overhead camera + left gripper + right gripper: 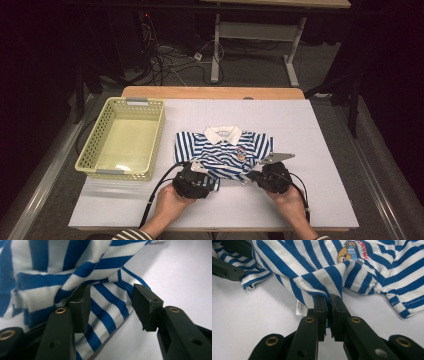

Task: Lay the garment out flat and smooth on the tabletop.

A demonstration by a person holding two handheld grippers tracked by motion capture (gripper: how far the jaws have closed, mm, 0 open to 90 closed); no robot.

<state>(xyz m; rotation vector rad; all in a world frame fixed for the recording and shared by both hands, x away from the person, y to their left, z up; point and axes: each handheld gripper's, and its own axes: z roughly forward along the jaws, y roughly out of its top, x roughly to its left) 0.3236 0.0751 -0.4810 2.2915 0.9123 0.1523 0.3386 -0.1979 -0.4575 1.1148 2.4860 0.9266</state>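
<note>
1. A blue-and-white striped shirt (223, 152) lies on the white table (300, 200), near the middle of its width and somewhat closer to the near edge than to the far one.
2. Its white collar (223, 133) points to the far edge and its hem to the near edge, so its long axis runs near to far; the sleeves spread towards the left and right edges.
3. The left gripper (202, 177) sits at the hem's left end. Its jaws stand parted, with the striped hem (110, 312) lying between them in the left gripper view; the pads do not press on it.
4. The right gripper (328, 302) sits at the hem's right end, jaws nearly together and pinching a raised fold of the cloth.
5. A small white label (298, 307) hangs at the hem just beside the right gripper's jaws, and a printed badge (352, 253) shows farther up the shirt.
6. A pale yellow basket (87, 155) stands along the left edge, apart from the left sleeve.
7. Open room: bare surface lies right of the shirt out to the right edge, a band stretches beyond the collar to the far edge, and a narrower strip runs along the near edge under the person's hands.
</note>
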